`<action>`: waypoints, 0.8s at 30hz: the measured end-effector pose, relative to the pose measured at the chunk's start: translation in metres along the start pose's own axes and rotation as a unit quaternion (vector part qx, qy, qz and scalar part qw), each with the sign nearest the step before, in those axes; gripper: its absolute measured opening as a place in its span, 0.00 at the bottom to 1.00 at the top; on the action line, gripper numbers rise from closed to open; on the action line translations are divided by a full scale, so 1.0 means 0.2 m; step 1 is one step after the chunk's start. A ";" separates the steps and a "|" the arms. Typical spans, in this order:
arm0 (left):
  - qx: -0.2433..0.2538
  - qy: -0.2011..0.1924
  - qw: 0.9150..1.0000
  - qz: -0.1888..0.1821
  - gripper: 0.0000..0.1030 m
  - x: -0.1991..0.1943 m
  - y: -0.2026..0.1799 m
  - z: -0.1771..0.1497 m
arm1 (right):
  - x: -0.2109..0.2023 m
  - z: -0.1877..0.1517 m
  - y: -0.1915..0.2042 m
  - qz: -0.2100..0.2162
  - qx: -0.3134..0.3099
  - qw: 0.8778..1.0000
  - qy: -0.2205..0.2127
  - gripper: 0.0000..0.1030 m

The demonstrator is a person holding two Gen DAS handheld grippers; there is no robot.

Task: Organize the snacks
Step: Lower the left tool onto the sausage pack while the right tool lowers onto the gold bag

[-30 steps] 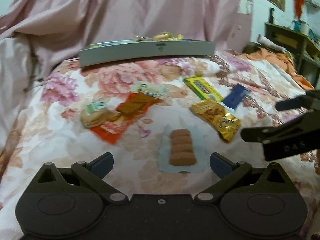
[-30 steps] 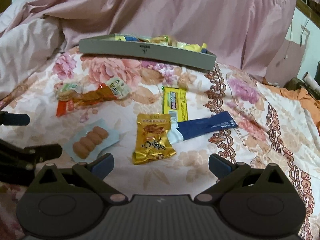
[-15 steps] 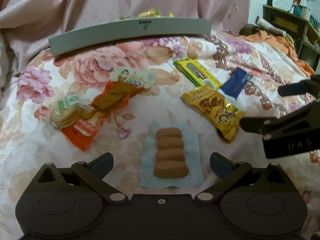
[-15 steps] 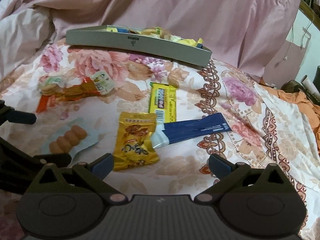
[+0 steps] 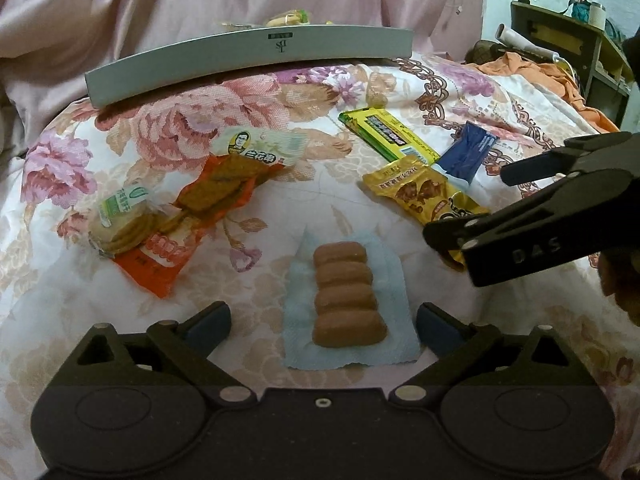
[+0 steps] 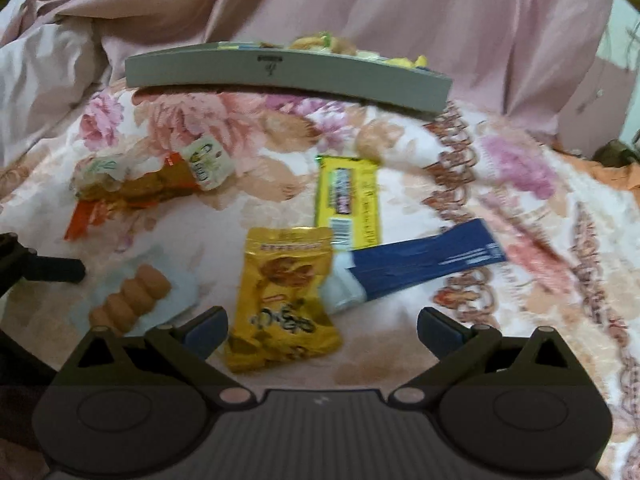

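Our left gripper [image 5: 322, 326], jaws wide and just closing slightly, straddles the blue pack of brown rolls [image 5: 347, 304] without pressing it. Our right gripper [image 6: 322, 330] hangs released over the near end of the yellow snack bag [image 6: 282, 300], gripping nothing.

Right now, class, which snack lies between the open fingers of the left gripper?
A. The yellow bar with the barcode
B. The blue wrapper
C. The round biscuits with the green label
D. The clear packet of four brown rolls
D: in the left wrist view the clear packet of four brown rolls lies on the floral bedcover between the open fingers of the left gripper, which do not touch it.
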State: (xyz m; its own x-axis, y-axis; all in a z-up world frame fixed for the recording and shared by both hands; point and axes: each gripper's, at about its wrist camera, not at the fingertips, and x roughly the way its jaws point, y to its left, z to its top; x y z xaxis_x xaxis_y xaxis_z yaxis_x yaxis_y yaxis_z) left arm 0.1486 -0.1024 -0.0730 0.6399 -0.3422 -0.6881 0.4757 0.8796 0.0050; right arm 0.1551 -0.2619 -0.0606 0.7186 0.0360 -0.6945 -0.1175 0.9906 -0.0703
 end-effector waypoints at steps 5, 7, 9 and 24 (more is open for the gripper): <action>-0.002 -0.005 1.000 -0.003 0.88 -0.01 0.01 0.00 | 0.06 -0.01 0.03 0.003 -0.016 1.000 0.000 1.00; 0.000 -0.008 1.000 -0.002 0.84 -0.01 0.02 0.00 | 0.06 -0.02 0.04 0.004 -0.018 1.000 0.001 1.00; 0.000 -0.009 1.000 0.001 0.77 -0.02 0.03 -0.01 | 0.06 -0.03 0.05 0.001 -0.017 1.000 -0.005 1.00; -0.011 -0.011 1.000 0.007 0.86 0.00 0.08 0.02 | 0.05 -0.05 0.07 0.000 -0.019 1.000 -0.016 0.97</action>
State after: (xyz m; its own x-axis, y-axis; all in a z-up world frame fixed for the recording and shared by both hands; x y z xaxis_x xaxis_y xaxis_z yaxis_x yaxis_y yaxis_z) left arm 0.1588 -0.0890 -0.0708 0.6593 -0.3370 -0.6721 0.4539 0.8911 -0.0016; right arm 0.1536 -0.2497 -0.0759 0.7398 0.0402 -0.6716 -0.1429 0.9848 -0.0984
